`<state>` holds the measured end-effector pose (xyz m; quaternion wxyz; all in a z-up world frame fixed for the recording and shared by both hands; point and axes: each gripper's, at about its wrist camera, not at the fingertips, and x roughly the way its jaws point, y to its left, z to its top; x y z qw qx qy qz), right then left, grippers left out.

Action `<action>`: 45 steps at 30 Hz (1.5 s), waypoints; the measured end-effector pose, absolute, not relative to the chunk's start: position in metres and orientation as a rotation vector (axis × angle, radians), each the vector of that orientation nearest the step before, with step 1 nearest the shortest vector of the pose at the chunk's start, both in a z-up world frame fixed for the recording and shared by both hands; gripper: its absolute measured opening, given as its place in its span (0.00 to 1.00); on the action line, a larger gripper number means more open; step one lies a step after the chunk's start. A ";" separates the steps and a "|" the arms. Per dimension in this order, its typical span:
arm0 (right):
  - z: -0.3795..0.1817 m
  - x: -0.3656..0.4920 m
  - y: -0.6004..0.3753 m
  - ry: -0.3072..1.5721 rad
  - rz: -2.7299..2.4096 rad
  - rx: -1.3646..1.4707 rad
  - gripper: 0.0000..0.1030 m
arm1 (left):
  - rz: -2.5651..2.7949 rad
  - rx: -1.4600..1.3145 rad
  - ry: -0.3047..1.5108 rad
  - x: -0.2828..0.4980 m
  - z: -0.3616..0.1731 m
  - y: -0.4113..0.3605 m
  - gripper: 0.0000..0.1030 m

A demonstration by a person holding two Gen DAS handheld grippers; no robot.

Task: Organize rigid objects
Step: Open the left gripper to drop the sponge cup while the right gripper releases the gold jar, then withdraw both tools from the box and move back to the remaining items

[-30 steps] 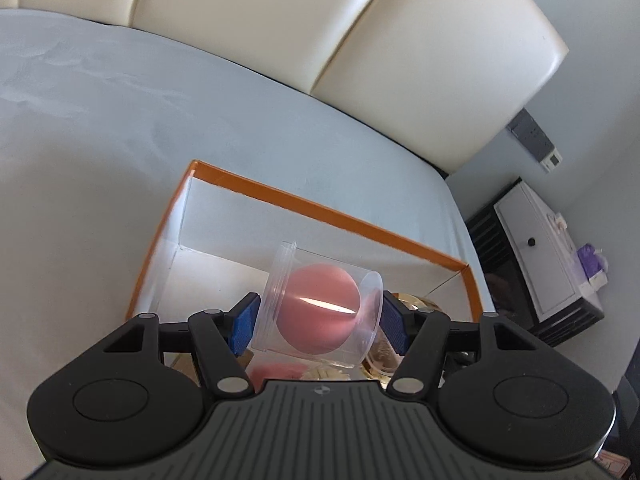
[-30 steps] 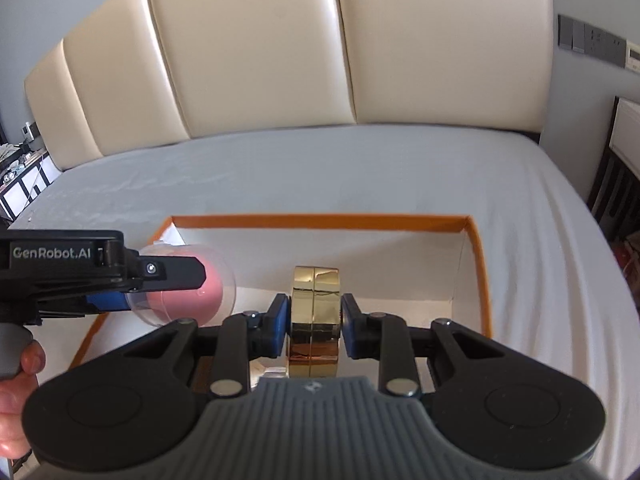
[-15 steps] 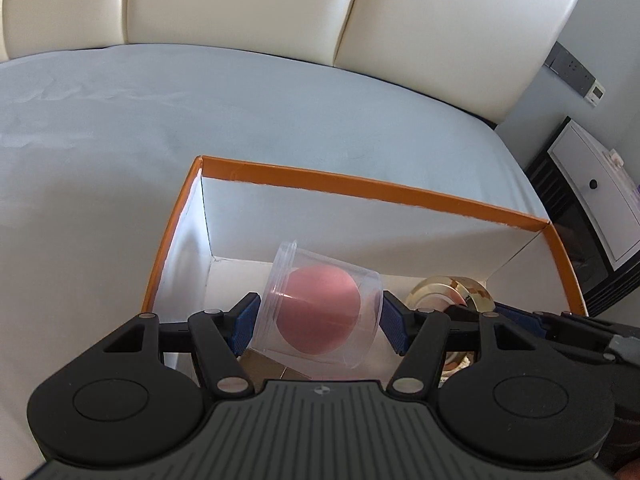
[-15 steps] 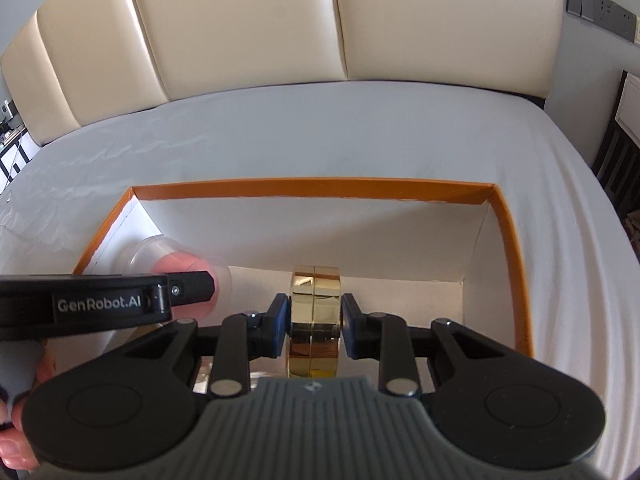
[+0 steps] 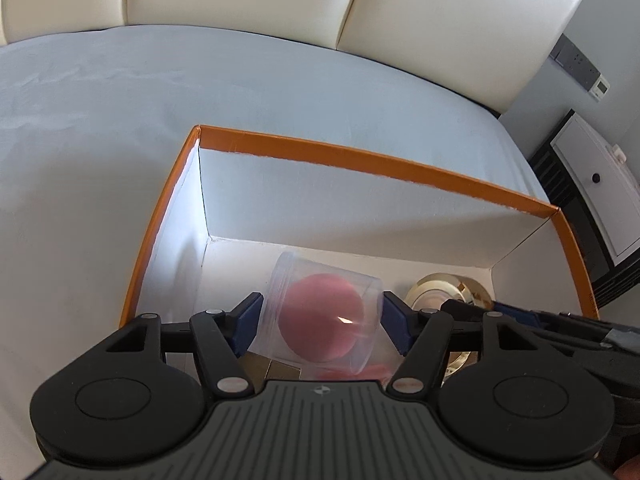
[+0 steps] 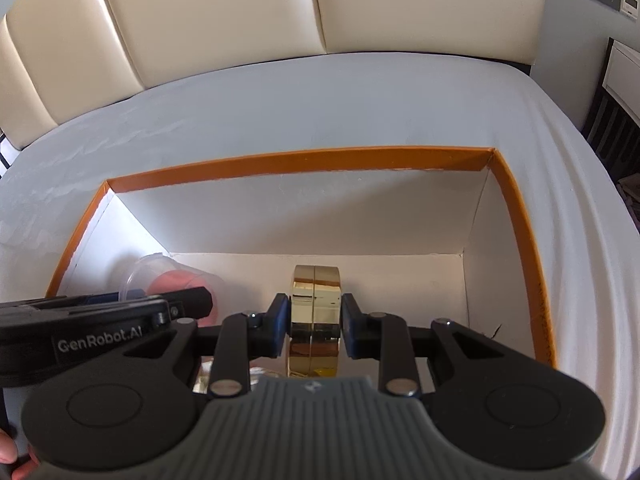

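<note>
My left gripper [image 5: 322, 322] is shut on a clear plastic jar [image 5: 324, 312] with a pink ball inside, held low inside the orange-rimmed white box [image 5: 360, 160]. My right gripper [image 6: 316, 326] is shut on a shiny gold round case [image 6: 316, 312], held on edge inside the same box [image 6: 300, 162]. The gold case [image 5: 444, 292] and the right gripper show at the right of the left wrist view. The jar [image 6: 176, 284] and the left gripper show at the left of the right wrist view. The box floor under both grippers is mostly hidden.
The box sits on a bed with a pale grey sheet [image 5: 120, 120]. A cream padded headboard [image 6: 240, 20] stands behind. A white and black cabinet [image 5: 600, 200] is at the right of the bed. Something reflective lies on the box floor under the grippers.
Both grippers have moved down from above the rim into the box, each keeping hold of its object. The box walls now rise around them.
</note>
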<state>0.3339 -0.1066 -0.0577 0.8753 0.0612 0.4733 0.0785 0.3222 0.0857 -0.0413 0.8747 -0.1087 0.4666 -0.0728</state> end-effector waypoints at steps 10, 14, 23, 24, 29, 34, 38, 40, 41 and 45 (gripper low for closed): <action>-0.056 0.337 -0.100 1.002 0.151 0.116 0.26 | -0.171 -0.277 0.869 0.313 -0.021 0.092 0.78; -0.056 0.338 -0.095 1.001 0.148 0.107 0.26 | -0.170 -0.276 0.858 0.314 -0.020 0.093 0.78; -0.060 0.352 -0.094 1.073 0.122 0.086 0.27 | -0.149 -0.253 0.858 0.313 -0.020 0.092 0.78; -0.060 0.353 -0.093 1.078 0.110 0.074 0.27 | -0.147 -0.251 0.858 0.313 -0.020 0.092 0.78; -0.060 0.354 -0.096 1.096 0.025 0.020 0.35 | -0.148 -0.240 0.853 0.311 -0.017 0.091 0.79; -0.070 0.363 -0.102 1.191 -0.023 0.033 0.46 | -0.151 -0.245 0.849 0.310 -0.016 0.091 0.79; -0.071 0.368 -0.104 1.201 -0.043 0.057 0.47 | -0.144 -0.247 0.844 0.308 -0.016 0.092 0.79; -0.071 0.366 -0.102 1.197 -0.048 0.033 0.46 | -0.146 -0.244 0.842 0.307 -0.016 0.092 0.79; -0.071 0.365 -0.100 1.189 -0.051 0.010 0.47 | -0.147 -0.242 0.842 0.307 -0.015 0.091 0.79; -0.068 0.360 -0.096 1.159 -0.057 -0.064 0.48 | -0.155 -0.230 0.836 0.304 -0.014 0.088 0.79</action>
